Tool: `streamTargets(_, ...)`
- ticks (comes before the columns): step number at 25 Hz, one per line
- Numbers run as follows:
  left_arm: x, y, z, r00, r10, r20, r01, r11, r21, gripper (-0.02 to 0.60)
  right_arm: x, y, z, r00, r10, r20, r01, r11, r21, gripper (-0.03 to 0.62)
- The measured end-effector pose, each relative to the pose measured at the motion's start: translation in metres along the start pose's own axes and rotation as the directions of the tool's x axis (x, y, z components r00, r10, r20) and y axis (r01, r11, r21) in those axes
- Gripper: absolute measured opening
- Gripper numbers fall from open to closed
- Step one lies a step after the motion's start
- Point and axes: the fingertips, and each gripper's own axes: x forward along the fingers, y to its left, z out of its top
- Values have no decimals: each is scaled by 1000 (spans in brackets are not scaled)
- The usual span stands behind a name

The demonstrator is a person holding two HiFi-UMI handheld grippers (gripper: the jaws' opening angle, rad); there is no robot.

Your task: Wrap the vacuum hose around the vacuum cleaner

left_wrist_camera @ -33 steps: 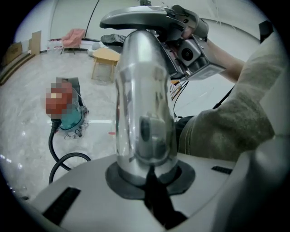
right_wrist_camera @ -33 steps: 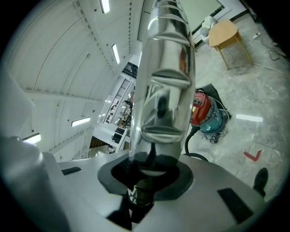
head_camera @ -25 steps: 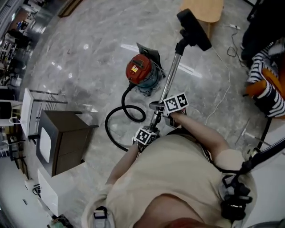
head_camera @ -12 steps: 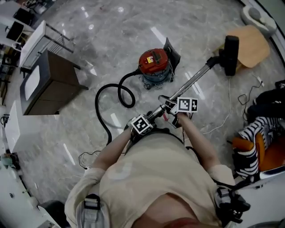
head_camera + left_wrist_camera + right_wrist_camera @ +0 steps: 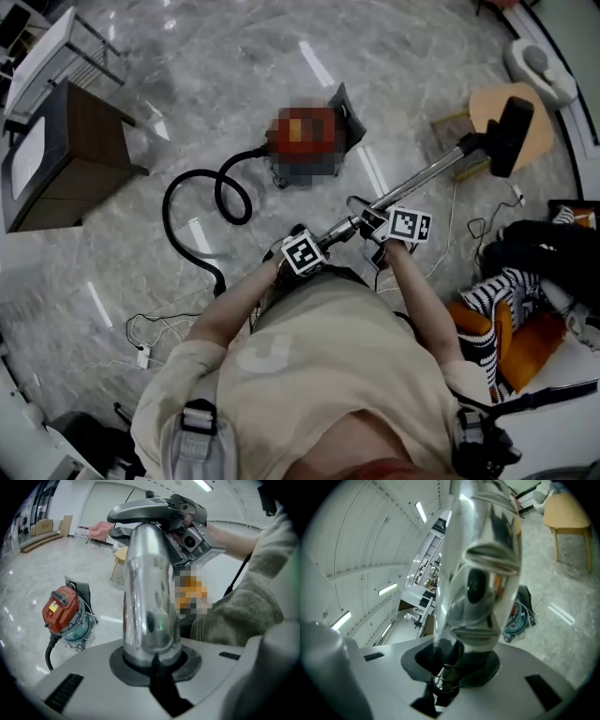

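The red vacuum cleaner stands on the marble floor, and its black hose loops off to the left and back toward me. A chrome wand runs up right to the black floor head. My left gripper is shut on the wand's lower end near the hose. My right gripper is shut on the wand a little higher up. In the left gripper view the wand fills the jaws of the left gripper, with the vacuum cleaner beyond. In the right gripper view the right gripper clamps the wand.
A dark wooden cabinet stands at the left. A round wooden stool sits behind the floor head. Striped and orange cloth lies at the right. Thin white cables trail on the floor near my left side.
Both grippers have carried the wand sideways, and it now leans further right and flatter. The vacuum cleaner and hose loop sit further left in view. Both grips are unchanged.
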Motion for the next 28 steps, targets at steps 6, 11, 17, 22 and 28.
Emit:
streamTargets(6,1,27,23,1000,-6,26,6,1000,-3,54,16,-11,29,999,-10,-37,10,1000,-10,86)
streamTargets(11,6,48,29,998,62,24,-60,996,-69,54,34,-18,41,992,37,-119,-40,999,-21,86)
streamTargets(17,21,71,57,979,203,-3,-200,964,-175,54,40,-38,65,961,160,-226,-166,986,-10,86)
streamTargets(22,54,66,116,956,293,-2,-285,926,-250,54,3,-64,97,925,228,-303,-248,968,-31,86)
streamTargets(28,112,54,164,929,369,-10,-343,853,-392,54,-31,-108,113,850,294,-436,-341,940,-30,86)
